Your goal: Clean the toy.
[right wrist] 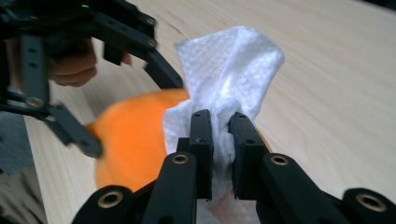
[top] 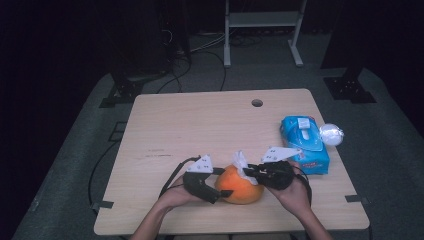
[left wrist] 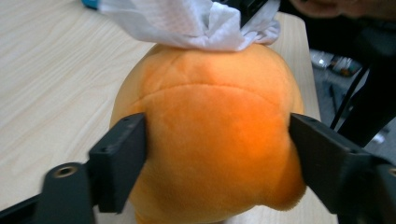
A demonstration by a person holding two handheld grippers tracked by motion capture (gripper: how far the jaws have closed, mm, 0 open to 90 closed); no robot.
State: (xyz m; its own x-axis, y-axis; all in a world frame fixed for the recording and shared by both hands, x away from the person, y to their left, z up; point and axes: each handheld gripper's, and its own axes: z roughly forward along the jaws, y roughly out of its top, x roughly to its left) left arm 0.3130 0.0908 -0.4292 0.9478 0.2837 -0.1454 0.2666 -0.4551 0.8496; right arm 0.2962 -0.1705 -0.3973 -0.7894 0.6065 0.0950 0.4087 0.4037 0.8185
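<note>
Resting near the front edge of the pale wooden worktop [top: 200, 125], the round orange plush toy [top: 239, 185] sits between both tools. The left tool [top: 224, 192] has its jaws spread wide on either side of the plush, flanking its flanks without pressing in. The right tool [right wrist: 219, 140] is clamped on a crumpled white wet wipe [right wrist: 229, 74] that lies against the toy's top. A blue wipe packet [top: 305, 142] lies near the right edge.
</note>
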